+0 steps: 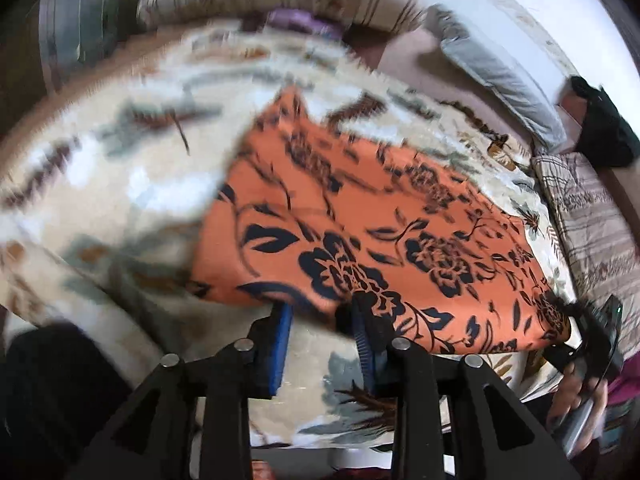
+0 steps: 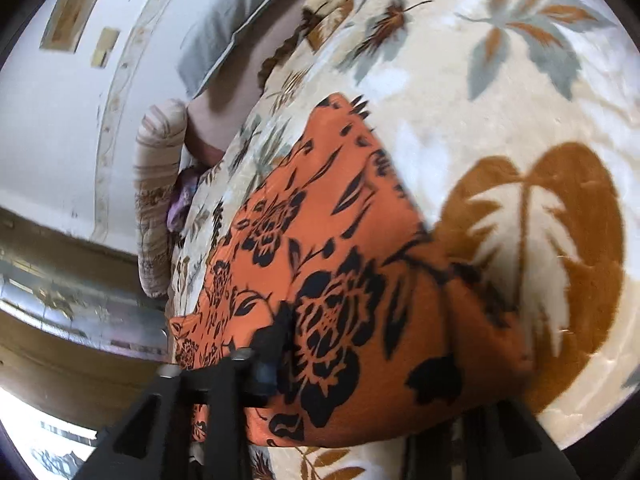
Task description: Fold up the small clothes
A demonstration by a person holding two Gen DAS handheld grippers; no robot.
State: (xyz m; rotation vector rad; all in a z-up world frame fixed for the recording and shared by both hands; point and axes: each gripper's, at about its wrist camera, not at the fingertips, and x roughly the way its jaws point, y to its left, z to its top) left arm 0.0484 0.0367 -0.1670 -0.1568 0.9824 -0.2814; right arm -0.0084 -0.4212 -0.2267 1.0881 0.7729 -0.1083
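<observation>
Left gripper point(image 1: 320, 320): black linkage, blue-padded jaws partly apart, gap over the near hem of the orange cloth point(image 1: 360, 224), pads not pressing it. Orange cloth: black floral print, lying spread on the blanket point(image 1: 120, 184) of the bed, cream with grey and brown leaves, near its front edge. Right gripper point(image 2: 360, 344): at the cloth's corner nearest the right wrist camera, one finger visible, the other hidden under fabric; jaw state cannot be told. Grey pillow point(image 1: 500, 76): far edge of the bed, by the wall.
</observation>
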